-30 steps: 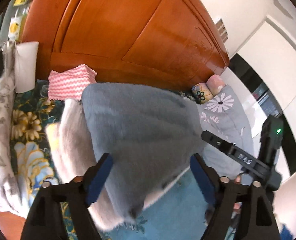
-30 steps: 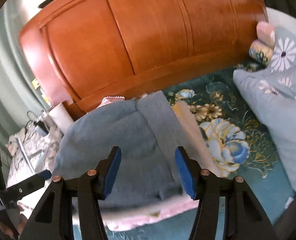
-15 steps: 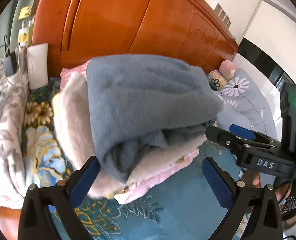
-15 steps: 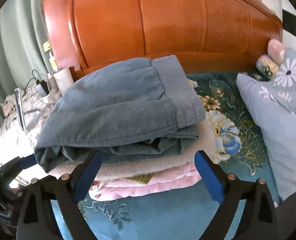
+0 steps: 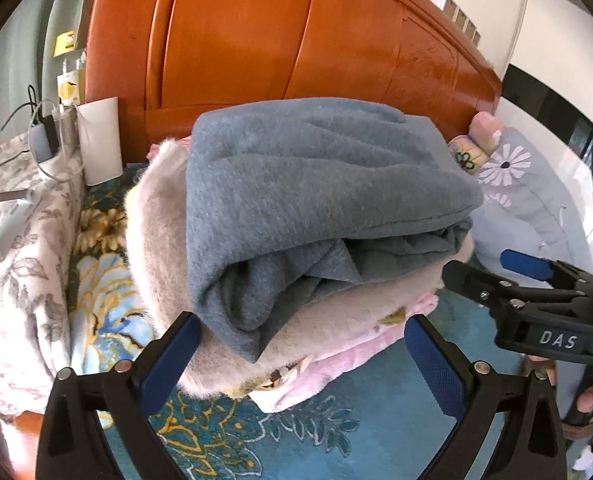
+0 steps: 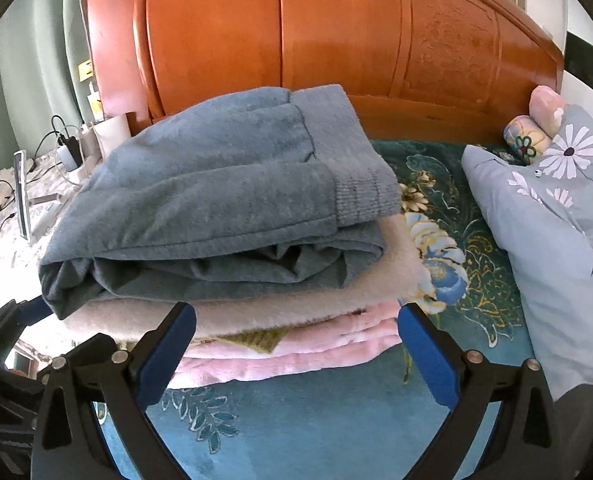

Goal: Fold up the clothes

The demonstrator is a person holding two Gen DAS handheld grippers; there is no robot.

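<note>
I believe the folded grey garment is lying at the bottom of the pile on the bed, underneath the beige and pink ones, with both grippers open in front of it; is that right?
Not quite: the grey garment lies on top of the pile, above the beige garment and the pink garment, as the right wrist view shows. The rest holds: the left gripper and right gripper are open in front of it.

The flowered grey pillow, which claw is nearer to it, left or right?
Right. The right claw is open at the clothes stack's front, with the pillow just off its right side. The left claw, also open, is at the stack's opposite corner.
</note>
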